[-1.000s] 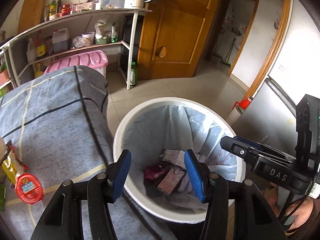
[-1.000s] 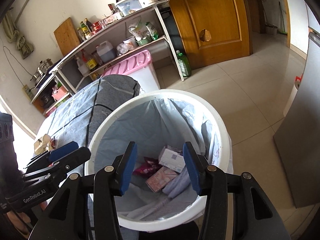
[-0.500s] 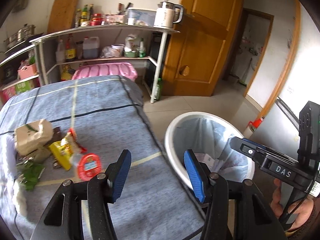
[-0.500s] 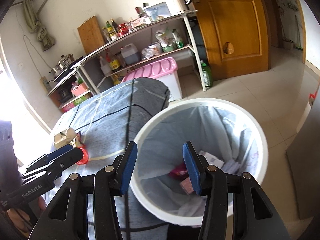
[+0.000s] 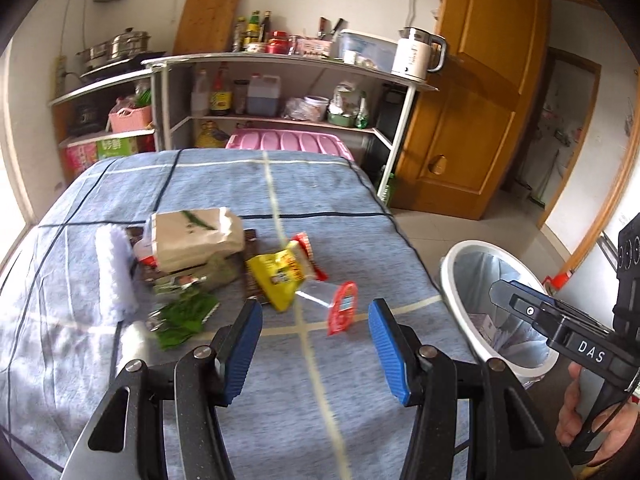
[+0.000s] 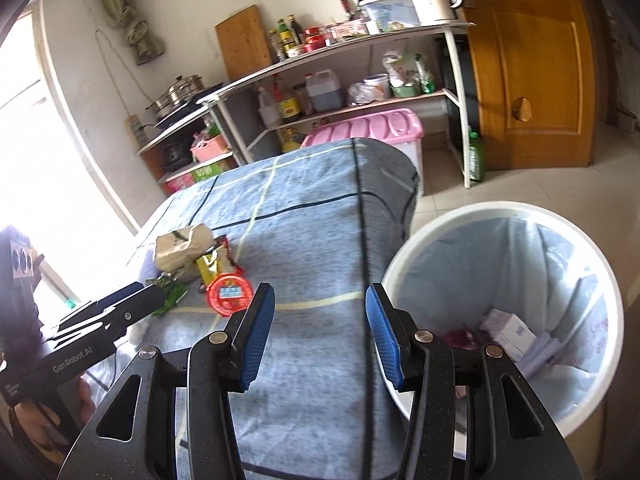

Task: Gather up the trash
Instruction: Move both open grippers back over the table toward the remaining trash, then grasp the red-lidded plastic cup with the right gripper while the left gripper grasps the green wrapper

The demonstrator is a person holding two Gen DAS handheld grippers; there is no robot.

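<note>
Trash lies in a heap on the blue checked tablecloth: a beige paper bag, a yellow snack packet, a clear cup with a red lid, a green wrapper and a white tissue roll. My left gripper hovers open and empty just short of the heap. The white bin with a pale liner stands off the table's right edge, with boxes and wrappers inside. My right gripper is open and empty over the table edge beside the bin; the red lid lies ahead to its left.
A metal shelf rack with bottles, a kettle and pots stands behind the table. A pink storage box sits under it. A wooden door is at the right, with tiled floor around the bin.
Both grippers swung left, away from over the bin and toward the table. The trash heap came into the middle of the left wrist view. Both stayed open and empty.
</note>
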